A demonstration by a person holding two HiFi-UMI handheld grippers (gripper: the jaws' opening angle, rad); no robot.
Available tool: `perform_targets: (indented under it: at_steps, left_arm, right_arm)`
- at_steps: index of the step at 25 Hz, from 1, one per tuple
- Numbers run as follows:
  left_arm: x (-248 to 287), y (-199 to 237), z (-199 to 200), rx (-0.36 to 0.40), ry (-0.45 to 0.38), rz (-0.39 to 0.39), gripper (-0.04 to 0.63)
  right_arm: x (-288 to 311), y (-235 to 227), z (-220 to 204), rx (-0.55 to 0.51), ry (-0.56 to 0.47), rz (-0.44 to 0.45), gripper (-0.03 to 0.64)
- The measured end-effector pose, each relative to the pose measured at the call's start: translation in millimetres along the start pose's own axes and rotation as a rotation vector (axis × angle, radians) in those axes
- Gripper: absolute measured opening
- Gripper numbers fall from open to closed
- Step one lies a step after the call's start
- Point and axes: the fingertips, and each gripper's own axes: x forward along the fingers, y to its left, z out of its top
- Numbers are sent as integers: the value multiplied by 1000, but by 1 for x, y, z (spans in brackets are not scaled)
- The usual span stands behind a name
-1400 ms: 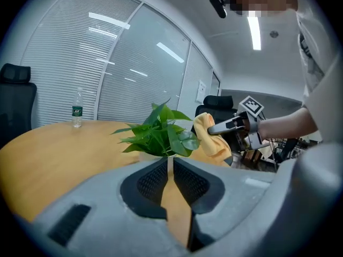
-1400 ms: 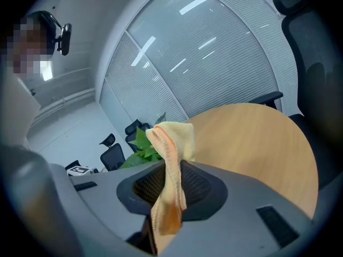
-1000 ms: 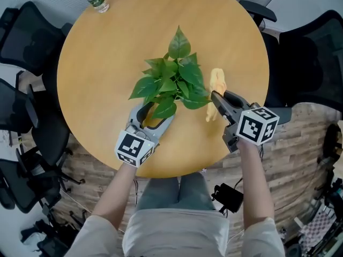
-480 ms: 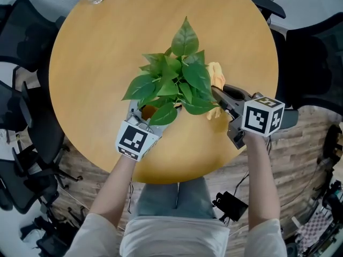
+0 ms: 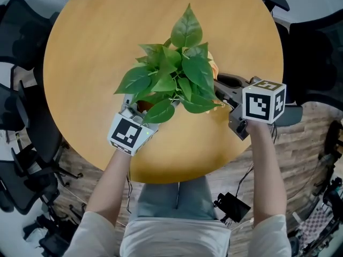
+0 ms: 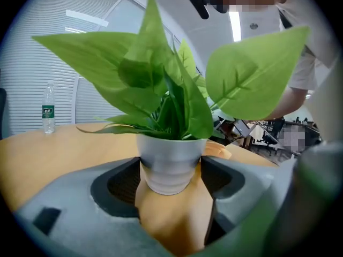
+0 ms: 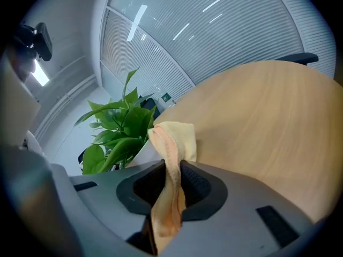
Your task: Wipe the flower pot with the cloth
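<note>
Pinched tight in the right gripper (image 7: 170, 178), a yellow cloth (image 7: 174, 138) hovers at the three o'clock side of the flower pot (image 6: 171, 154), which stands upright on the round table (image 5: 107, 47). The left gripper (image 6: 170, 175), jaws just opened wide, brackets the pot from seven o'clock without clearly squeezing it. The wipe likely needs a short push toward nine.

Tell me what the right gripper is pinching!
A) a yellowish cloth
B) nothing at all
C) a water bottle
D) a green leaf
A: in the right gripper view, the right gripper has its jaws shut on the yellowish cloth, which sticks up between them.
</note>
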Motion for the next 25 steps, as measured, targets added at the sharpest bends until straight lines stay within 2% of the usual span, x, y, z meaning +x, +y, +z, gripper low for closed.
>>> perform_targets:
  at_steps: [6,11,25]
  left_arm:
    - [0,0,0,14,4,-21,357]
    - [1,2,1,22,3,-23,356]
    - [1,1,1,0,2,-10,356]
  right_arm:
    - [15,2,7,-40,99,87,72]
    - [24,14,-4,-117,217,158,72]
    - [16,28,-34,-168,240,150,72]
